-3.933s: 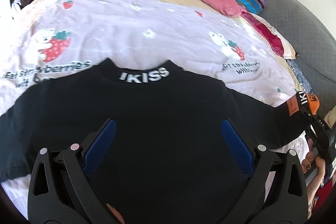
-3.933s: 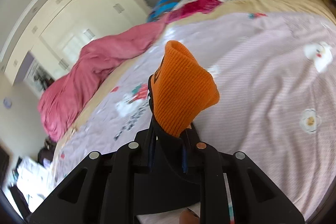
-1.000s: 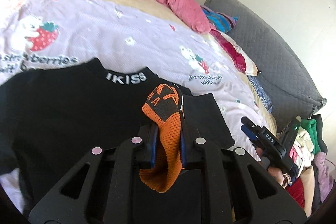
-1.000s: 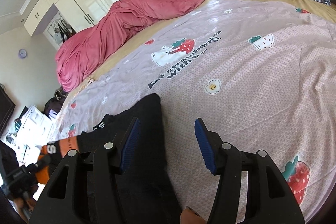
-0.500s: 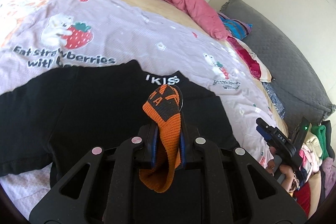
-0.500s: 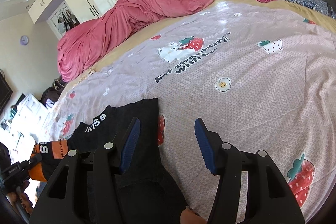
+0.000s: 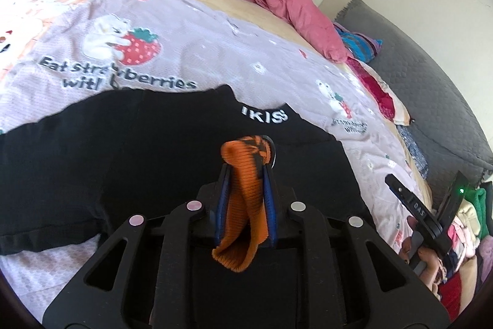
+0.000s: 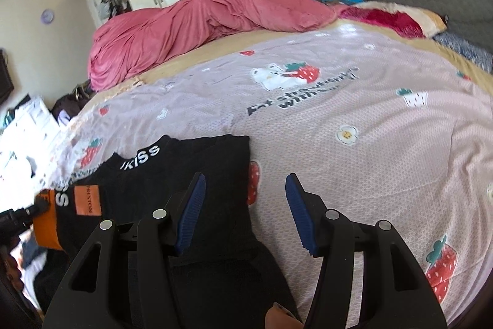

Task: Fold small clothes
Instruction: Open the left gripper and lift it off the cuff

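Between my left gripper's (image 7: 245,193) blue pads (image 7: 268,199) the orange cuff (image 7: 243,205) of the black top (image 7: 123,150) is clamped, the jaws pressed tight on its ribbing. Holding the cuff lets me carry the sleeve across the body without dragging the rest, which I judge to be the sleeve fold in hand. The top lies flat on the strawberry bedspread (image 7: 185,36), collar away from me, directly beneath and ahead of this gripper. My right gripper (image 8: 243,215) hovers with its jaws wide apart and nothing between them, just over the top's right-hand edge, where the fabric already looks folded inward. From there the cuff appears far left. A pink duvet (image 8: 185,26) is heaped at the bed's far side.
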Demonstrator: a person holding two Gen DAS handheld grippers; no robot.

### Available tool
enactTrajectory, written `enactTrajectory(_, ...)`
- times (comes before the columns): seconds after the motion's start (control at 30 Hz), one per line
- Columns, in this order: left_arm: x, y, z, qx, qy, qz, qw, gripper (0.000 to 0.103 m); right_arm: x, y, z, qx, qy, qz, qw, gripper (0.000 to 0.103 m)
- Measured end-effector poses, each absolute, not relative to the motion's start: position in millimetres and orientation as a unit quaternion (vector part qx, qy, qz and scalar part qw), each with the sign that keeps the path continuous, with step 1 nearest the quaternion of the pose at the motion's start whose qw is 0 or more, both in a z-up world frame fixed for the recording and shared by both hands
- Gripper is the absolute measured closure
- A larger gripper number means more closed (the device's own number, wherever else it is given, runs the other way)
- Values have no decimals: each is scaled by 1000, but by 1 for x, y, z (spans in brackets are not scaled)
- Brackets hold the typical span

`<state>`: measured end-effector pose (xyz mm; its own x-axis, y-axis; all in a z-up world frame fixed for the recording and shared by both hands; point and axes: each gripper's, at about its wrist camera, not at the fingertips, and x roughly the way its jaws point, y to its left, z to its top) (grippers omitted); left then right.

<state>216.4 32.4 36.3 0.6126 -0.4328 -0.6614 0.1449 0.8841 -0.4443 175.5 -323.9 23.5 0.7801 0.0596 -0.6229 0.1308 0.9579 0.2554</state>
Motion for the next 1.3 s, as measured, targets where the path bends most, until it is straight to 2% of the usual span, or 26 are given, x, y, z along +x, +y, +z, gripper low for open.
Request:
enactTrajectory(0.23, 213, 34, 42, -159, 397, -149, 892, 90, 179, -297, 19, 110, 341, 5, 934, 49)
enactTrajectory(0.4, 221, 15, 13, -127, 441, -149, 876, 90, 181, -282, 13, 95, 354, 21, 930, 48)
enactTrajectory(0.5, 223, 6, -8, -98, 469, -138, 867, 82, 181, -276, 12, 87, 358, 29, 929, 47)
enactTrajectory(0.6, 221, -2, -23, -63, 488, -127, 861, 81, 182, -269, 9, 79, 368, 42, 925, 45)
enactTrajectory(0.7, 218, -3, -24, -50, 488, -122, 863, 80, 184, -265, 3, 82, 388, 54, 916, 44)
enactTrajectory(0.83, 214, -4, -25, -39, 486, -119, 865, 80, 195, -266, -21, 64, 453, 29, 889, 42)
enactTrajectory(0.97, 214, -5, -24, -38, 484, -118, 866, 79, 195, -263, -22, 60, 457, 32, 887, 41)
enactTrajectory(1.2, 209, -6, -16, -40, 479, -130, 867, 67, 182, -263, -12, 75, 439, 41, 895, 39)
enactTrajectory(1.3, 207, -4, -12, -45, 475, -134, 869, 62, 174, -258, -4, 66, 419, 43, 904, 29)
